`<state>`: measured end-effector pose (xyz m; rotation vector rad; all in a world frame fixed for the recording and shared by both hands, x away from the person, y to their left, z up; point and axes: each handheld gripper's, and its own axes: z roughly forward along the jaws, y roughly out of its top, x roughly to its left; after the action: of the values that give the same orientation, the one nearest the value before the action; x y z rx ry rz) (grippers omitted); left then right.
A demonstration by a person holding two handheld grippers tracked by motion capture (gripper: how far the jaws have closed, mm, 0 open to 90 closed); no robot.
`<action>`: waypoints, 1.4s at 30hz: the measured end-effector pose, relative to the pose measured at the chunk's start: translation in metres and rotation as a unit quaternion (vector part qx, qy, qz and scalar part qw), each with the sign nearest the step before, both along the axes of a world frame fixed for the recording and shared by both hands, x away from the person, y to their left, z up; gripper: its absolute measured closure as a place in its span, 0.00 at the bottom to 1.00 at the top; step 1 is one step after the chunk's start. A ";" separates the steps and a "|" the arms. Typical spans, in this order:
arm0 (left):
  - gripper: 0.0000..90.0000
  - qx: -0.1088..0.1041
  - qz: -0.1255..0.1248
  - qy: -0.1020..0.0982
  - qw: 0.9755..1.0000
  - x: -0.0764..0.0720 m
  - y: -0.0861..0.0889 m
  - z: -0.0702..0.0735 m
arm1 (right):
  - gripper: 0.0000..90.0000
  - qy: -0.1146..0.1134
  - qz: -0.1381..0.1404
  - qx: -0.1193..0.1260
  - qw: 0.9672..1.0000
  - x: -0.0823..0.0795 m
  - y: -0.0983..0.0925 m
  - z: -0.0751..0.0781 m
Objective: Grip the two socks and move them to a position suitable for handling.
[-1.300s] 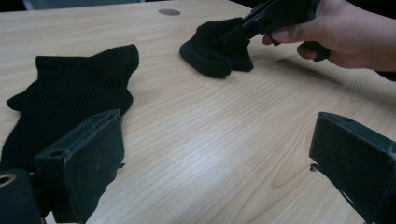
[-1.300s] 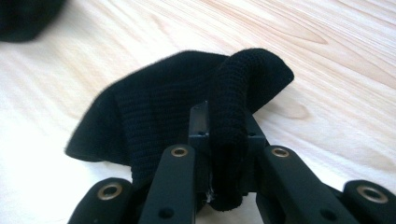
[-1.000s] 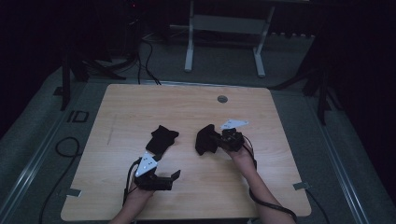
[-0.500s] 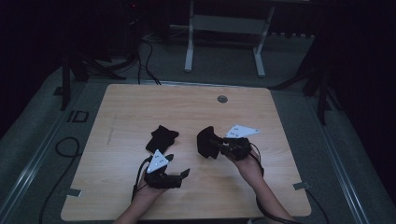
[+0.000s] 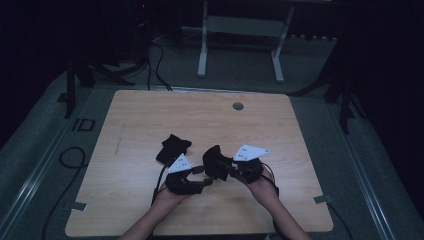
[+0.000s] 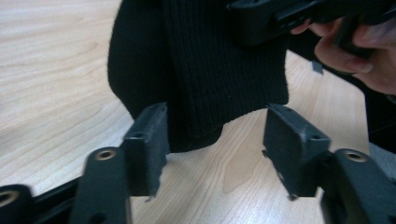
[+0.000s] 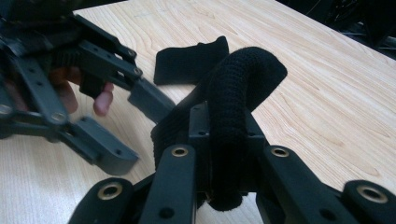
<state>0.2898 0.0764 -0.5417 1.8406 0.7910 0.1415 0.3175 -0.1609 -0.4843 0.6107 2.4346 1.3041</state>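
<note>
The right claw [image 7: 219,154] pinches a black sock [image 7: 233,93], lifted off the table [image 5: 150,115]; the sock arches up from between its jaws and droops beyond them. The left claw [image 6: 215,140] has just been closing, its jaws half-spread either side of the sock's hanging cuff, pads not yet pressing. A second sock [image 5: 172,148] lies flat beyond the left claw. The step looks like taking the cuff; next, the left jaws must finish closing on it.

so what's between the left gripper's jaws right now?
The free cuff end of the black knit sock that the right gripper holds. In the left gripper view it hangs between the left gripper jaws, which have just been closing; pads not yet pressing.
</note>
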 end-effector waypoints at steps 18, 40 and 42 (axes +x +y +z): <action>0.80 -0.015 -0.018 0.015 1.000 0.008 -0.004 0.000 | 0.90 0.008 0.004 -0.001 1.000 0.001 -0.002 -0.004; 0.96 0.029 -0.035 -0.015 0.999 -0.008 0.010 0.016 | 0.68 0.054 0.004 0.020 0.998 0.007 -0.002 -0.014; 0.96 0.035 -0.034 -0.015 0.999 -0.010 0.015 0.016 | 0.60 0.055 0.005 0.022 0.998 0.007 -0.003 -0.013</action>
<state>0.2796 0.0918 -0.5253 1.9248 0.7107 0.1551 0.3241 -0.1640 -0.4978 0.7015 2.5048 1.3655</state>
